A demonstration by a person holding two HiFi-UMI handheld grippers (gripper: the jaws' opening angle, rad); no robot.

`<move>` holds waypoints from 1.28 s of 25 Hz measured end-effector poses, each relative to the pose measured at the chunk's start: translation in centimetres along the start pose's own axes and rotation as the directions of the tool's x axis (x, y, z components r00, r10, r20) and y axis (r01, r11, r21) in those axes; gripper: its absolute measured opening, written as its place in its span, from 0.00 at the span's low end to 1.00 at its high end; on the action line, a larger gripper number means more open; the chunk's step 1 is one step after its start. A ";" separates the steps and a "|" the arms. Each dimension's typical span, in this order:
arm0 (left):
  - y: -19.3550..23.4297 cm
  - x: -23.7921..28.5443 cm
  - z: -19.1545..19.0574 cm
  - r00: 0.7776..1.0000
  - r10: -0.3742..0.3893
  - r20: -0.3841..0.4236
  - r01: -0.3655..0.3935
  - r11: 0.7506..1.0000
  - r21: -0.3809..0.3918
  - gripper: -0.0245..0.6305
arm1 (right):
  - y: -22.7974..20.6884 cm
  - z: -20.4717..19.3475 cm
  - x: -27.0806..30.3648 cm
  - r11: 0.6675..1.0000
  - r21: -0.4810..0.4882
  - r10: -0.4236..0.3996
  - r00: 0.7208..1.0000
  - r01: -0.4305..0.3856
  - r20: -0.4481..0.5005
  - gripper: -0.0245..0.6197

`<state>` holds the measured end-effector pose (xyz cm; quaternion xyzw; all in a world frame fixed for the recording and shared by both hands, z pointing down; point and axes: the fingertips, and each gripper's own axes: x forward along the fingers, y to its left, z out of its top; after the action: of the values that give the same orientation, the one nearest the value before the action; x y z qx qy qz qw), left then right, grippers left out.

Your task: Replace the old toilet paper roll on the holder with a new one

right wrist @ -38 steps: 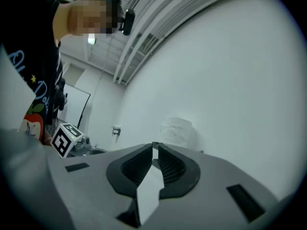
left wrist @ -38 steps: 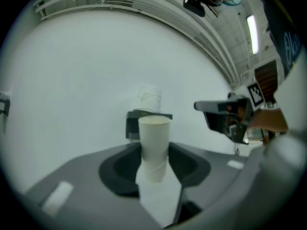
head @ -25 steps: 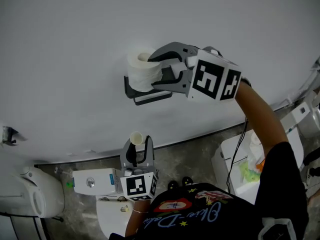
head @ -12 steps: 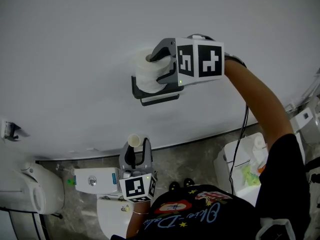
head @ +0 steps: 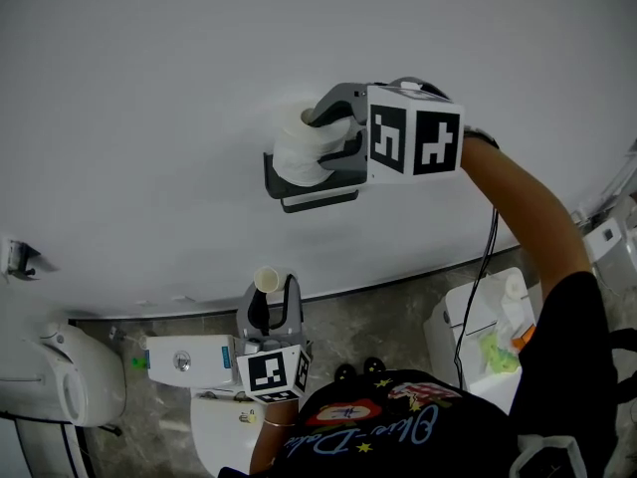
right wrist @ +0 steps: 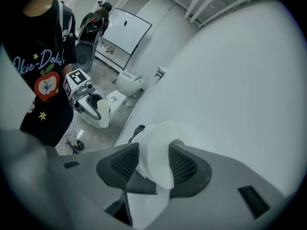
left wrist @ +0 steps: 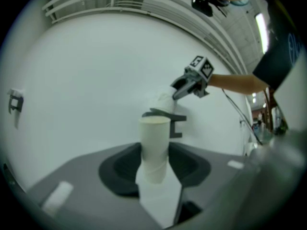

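Note:
A new white toilet paper roll (head: 296,153) sits against the dark wall holder (head: 311,197). My right gripper (head: 317,137) reaches to it from the right. Its jaws are closing, with both pads against the roll (right wrist: 156,157) in the right gripper view. Part of the holder (right wrist: 136,131) shows behind the roll. Low in the head view, my left gripper (head: 274,297) is shut on an empty cardboard tube (head: 267,280) that stands upright. In the left gripper view the tube (left wrist: 154,147) fills the jaws, a strip of paper hanging from it, with the holder (left wrist: 176,126) and right gripper (left wrist: 180,92) beyond.
A white toilet (head: 60,386) stands at the lower left and a white box (head: 189,359) beside the left gripper. A white bin (head: 478,327) with coloured items stands at the right. A small fitting (head: 20,260) is on the wall at left.
The right gripper has tilted and its marker cube has swung up toward the wall, while the roll stays at the holder. The left gripper and tube have not moved.

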<state>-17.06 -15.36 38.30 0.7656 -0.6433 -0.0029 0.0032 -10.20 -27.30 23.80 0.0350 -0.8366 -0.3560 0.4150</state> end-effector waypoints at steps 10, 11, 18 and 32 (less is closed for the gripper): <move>-1.0 1.5 0.4 0.999 -0.047 -0.008 0.047 0.999 0.027 0.30 | 2.0 -0.4 -9.8 0.912 0.369 -0.353 0.801 0.178 0.483 0.35; -1.2 1.7 0.4 0.998 -0.057 -0.011 0.058 0.998 0.030 0.30 | 2.7 -1.4 -10.3 0.889 0.419 -0.392 0.775 0.183 0.495 0.35; -2.9 3.4 0.3 0.992 -0.120 -0.029 0.121 0.992 0.035 0.30 | 9.5 -7.8 -12.5 0.730 0.676 -0.591 0.591 0.100 0.550 0.35; -2.7 3.4 0.2 0.993 -0.111 -0.043 0.113 0.992 0.059 0.30 | 13.1 -15.1 -3.6 0.528 0.847 -0.659 0.597 -0.066 0.457 0.35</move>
<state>-13.76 -18.26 38.05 0.8002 -0.5989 0.0318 -0.0075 6.08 -24.87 35.63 0.2283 -0.9682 0.0042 -0.1020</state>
